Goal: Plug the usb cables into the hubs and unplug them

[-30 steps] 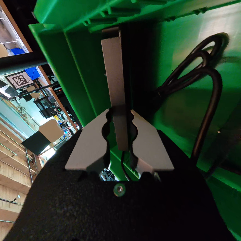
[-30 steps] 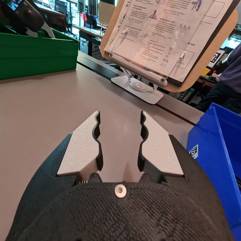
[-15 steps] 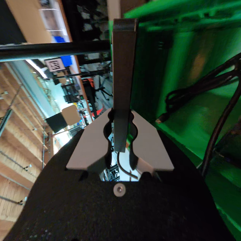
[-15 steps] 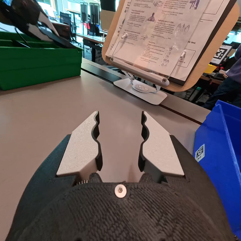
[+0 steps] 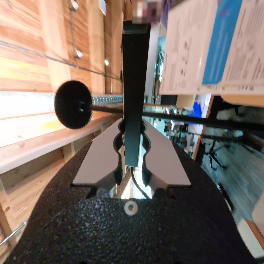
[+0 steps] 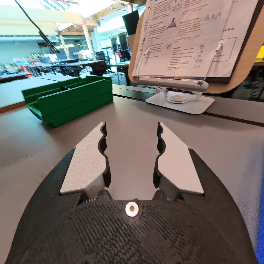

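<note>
My left gripper is shut on a slim dark USB hub, which stands straight out between the jaws, held up in the air. The hub's thin black cable runs back between the fingers. In the right wrist view a black cable hangs in the air at the upper left. My right gripper is open and empty, low over the grey table. No USB plug shows in either view.
A green bin sits on the table to the left of my right gripper. A document stand with papers stands at the back right and also shows in the left wrist view. A blue bin edge is at the far right.
My left gripper has lifted the hub out of the green bin and swung it up into the air. The right gripper stays open; its view has shifted, with the bin now farther off.
</note>
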{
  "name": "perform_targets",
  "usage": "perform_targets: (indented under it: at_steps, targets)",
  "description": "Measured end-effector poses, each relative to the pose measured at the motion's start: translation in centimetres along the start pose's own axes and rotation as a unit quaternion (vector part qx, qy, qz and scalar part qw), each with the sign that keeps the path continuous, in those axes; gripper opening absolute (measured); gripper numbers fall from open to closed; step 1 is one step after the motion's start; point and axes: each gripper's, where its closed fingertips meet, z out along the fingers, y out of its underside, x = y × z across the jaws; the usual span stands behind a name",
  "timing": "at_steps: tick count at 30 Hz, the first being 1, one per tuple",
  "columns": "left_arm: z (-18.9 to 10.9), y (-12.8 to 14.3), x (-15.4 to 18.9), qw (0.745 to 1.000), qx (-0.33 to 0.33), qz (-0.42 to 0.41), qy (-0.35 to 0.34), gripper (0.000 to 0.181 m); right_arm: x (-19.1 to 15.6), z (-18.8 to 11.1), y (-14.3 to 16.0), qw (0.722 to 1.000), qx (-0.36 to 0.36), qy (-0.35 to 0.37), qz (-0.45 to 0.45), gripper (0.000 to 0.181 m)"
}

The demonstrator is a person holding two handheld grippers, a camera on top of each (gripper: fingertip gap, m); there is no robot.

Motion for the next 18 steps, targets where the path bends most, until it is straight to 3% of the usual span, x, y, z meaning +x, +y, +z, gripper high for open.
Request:
perform_targets:
  at_steps: [3, 6, 10, 13, 16, 18]
  targets:
    - [-0.6, -5.2, -1.7, 0.998, 0.069, 0.000, -0.011, 0.020, -1.2, -0.3, -1.0, 0.997, 0.024, -0.056, 0.055, 0.074]
    - [-2.1, -10.5, 0.3, 0.988, 0.144, 0.047, -0.020, 0.020, -3.1, -1.0, -2.5, 0.979, 0.057, -0.144, 0.135, 0.083]
    - [-6.0, -17.7, 6.7, 0.957, 0.244, 0.151, -0.041, 0.020, -5.7, -3.5, -5.8, 0.908, 0.107, -0.303, 0.269, 0.086]
    - [-8.5, -21.3, 13.0, 0.930, 0.297, 0.213, -0.030, 0.020, -6.5, -5.2, -7.4, 0.864, 0.127, -0.374, 0.312, 0.085]
    - [-10.5, -23.6, 18.0, 0.895, 0.337, 0.289, -0.044, 0.020, -7.2, -5.7, -7.6, 0.852, 0.121, -0.401, 0.314, 0.085]
    - [-11.5, -24.7, 20.2, 0.884, 0.359, 0.297, -0.044, 0.020, -7.6, -5.7, -7.3, 0.853, 0.114, -0.405, 0.309, 0.086]
